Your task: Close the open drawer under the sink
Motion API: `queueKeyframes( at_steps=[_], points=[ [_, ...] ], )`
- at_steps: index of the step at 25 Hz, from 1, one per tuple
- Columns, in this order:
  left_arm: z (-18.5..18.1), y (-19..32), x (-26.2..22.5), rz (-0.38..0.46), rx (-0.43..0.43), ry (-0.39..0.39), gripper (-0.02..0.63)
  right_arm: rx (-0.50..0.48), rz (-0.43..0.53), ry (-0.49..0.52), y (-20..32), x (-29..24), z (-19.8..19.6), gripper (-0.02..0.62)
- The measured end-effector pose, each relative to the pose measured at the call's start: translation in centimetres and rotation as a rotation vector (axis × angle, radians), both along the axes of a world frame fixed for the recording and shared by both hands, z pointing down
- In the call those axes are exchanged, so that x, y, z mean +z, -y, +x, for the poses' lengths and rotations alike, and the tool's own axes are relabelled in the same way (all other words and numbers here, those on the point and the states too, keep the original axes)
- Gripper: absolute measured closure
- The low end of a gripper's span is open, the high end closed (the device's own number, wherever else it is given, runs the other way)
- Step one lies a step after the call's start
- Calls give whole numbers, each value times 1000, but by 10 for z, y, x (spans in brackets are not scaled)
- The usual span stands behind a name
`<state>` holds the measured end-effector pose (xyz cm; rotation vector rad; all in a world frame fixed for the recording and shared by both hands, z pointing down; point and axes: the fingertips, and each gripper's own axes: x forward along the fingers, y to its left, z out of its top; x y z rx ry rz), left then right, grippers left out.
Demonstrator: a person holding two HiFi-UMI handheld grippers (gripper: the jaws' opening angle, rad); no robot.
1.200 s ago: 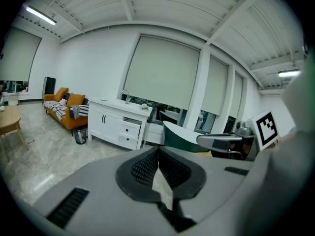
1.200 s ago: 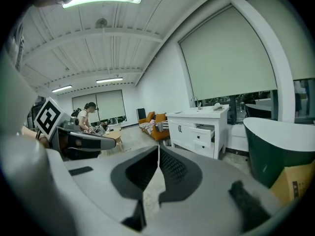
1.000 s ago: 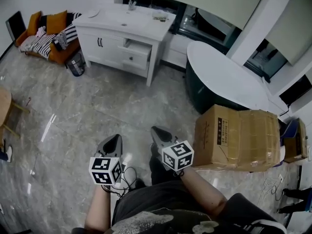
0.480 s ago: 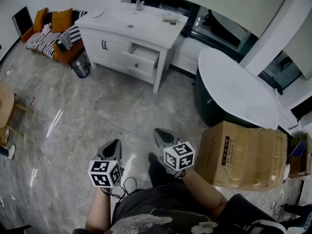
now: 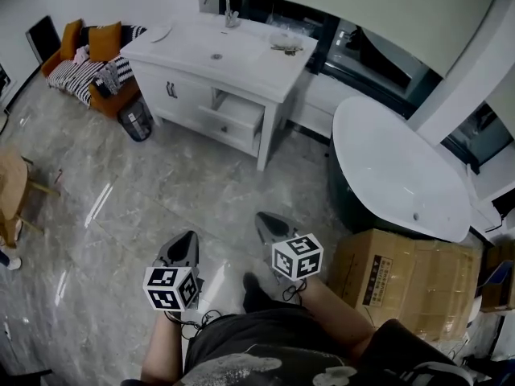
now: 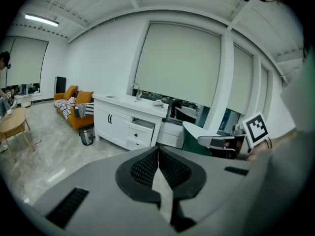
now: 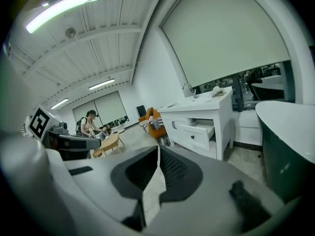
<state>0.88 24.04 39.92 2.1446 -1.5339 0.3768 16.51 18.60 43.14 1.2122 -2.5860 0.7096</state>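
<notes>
A white vanity (image 5: 193, 95) with a sink and tap stands at the far side of the marble floor. Its top right drawer (image 5: 237, 112) is pulled out; it also shows in the left gripper view as the open drawer (image 6: 140, 127) and in the right gripper view as the drawer (image 7: 199, 132). My left gripper (image 5: 187, 239) and right gripper (image 5: 265, 219) are held side by side low in the head view, far short of the vanity. Both point toward it. The left gripper (image 6: 158, 149) and right gripper (image 7: 158, 149) are shut with nothing between the pads.
A white bathtub (image 5: 398, 167) stands to the right, with a cardboard box (image 5: 410, 284) in front of it. An orange sofa (image 5: 84, 51) and a dark bin (image 5: 138, 123) are left of the vanity. A wooden table (image 5: 11, 185) is at the left edge. A person (image 7: 91, 122) stands far off.
Both grippers have moved across the floor toward the vanity, which now looks nearer and lower in the head view. The cardboard box has slid toward the lower right. The jaws stayed shut.
</notes>
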Motion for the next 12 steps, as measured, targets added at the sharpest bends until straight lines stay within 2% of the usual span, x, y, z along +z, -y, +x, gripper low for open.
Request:
queueKeyframes(
  at_steps=[7,12],
  points=[
    [-3,42,-9,9,-66,25,591,-15,-23,42,44,10,12,566],
    [-15,62,-12,19,-72,52,591,-9,-42,56,59,14,9,566]
  ],
)
